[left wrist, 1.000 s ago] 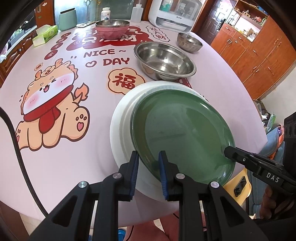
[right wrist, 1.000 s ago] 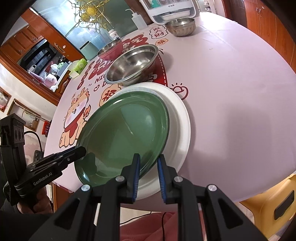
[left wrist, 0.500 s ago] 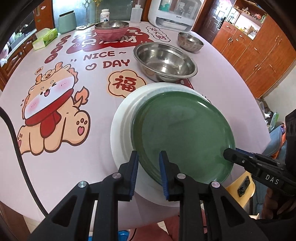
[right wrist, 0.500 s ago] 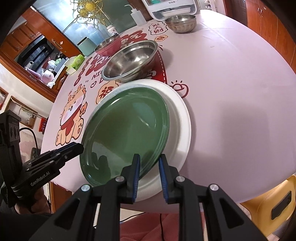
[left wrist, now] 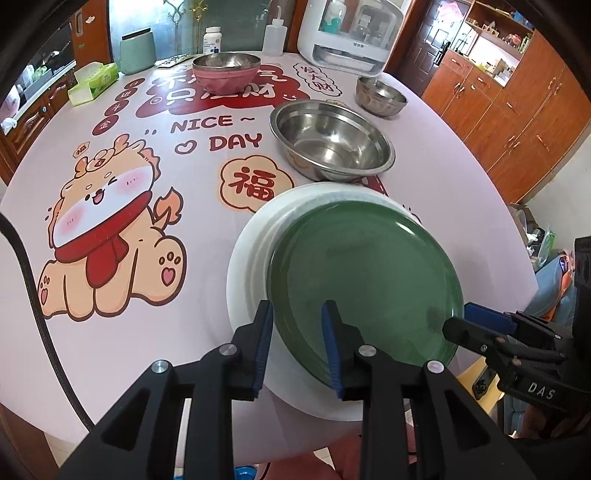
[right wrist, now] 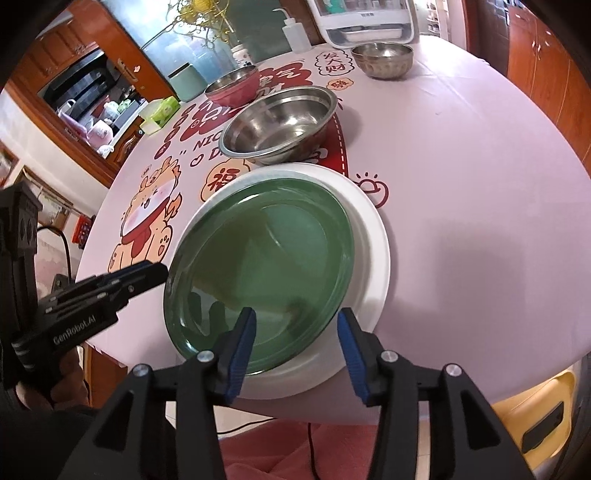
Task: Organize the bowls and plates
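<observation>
A green plate (left wrist: 365, 273) (right wrist: 266, 258) lies on a larger white plate (left wrist: 247, 258) (right wrist: 373, 258) at the table's near edge, overhanging it on one side. My left gripper (left wrist: 297, 332) straddles the green plate's near rim. Its jaws are opening, and the pads stand a little off the rim. My right gripper (right wrist: 297, 332) is at the same plate's rim from the other side. Its jaws are opening wide, with both plates' rims in the gap, untouched. Each gripper shows in the other's view: the right gripper (left wrist: 458, 321) and the left gripper (right wrist: 159, 273).
Behind the plates stands a large steel bowl (left wrist: 328, 144) (right wrist: 277, 125). Further back are a small steel bowl (left wrist: 380, 96) (right wrist: 382, 59) and a pink bowl (left wrist: 225, 72) (right wrist: 232, 86). A white appliance (left wrist: 351, 33), bottles and a tissue box (left wrist: 94, 83) line the far edge. A yellow stool (right wrist: 532, 417) stands below the table.
Both grippers have let go of the green plate's rim. The right jaws have spread wide, the left only a little. The green plate has settled flatter on the white plate.
</observation>
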A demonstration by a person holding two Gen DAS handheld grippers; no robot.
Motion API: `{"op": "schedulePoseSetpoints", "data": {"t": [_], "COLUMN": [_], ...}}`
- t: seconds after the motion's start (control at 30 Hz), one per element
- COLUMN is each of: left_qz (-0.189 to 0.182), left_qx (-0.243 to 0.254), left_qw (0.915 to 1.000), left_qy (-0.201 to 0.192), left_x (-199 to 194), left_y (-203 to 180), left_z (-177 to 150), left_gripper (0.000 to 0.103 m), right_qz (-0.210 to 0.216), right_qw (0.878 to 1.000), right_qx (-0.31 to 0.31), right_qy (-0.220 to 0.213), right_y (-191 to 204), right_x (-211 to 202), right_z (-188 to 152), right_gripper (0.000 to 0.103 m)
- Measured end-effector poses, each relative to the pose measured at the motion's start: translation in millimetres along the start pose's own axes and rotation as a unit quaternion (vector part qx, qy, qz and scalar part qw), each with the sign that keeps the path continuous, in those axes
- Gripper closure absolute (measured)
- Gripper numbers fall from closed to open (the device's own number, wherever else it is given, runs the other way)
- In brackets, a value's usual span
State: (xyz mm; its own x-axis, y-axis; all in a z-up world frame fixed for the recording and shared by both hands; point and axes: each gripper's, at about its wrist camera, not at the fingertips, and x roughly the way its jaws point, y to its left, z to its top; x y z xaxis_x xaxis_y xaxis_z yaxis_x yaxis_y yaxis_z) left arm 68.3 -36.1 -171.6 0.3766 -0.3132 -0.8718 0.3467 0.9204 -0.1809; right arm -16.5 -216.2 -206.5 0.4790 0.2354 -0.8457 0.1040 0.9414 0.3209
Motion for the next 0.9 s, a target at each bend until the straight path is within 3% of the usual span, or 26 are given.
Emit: {"op": "schedulePoseSetpoints", "data": {"t": [0.47,0.9], "left_qz": [0.01,0.04], "left_qx": [-0.015,-0.045], "left_qw": [0.9996,0.9977], "left_qy": [-0.019,-0.03], "left_x": [-8,1], "left_y": [-3,-16], "left_z": [33,86], "left_gripper": [0.071,0.064], "right_qz": [0.005,0.037], "right_qw": [1.0,0.999], "right_qx": [0.0,-0.035], "right_qy": [-0.015,-0.015], "right_y": [-17,-35], "right_x": [-4,7], "right_z": [28,90], "right_gripper": [0.048,0.048]}}
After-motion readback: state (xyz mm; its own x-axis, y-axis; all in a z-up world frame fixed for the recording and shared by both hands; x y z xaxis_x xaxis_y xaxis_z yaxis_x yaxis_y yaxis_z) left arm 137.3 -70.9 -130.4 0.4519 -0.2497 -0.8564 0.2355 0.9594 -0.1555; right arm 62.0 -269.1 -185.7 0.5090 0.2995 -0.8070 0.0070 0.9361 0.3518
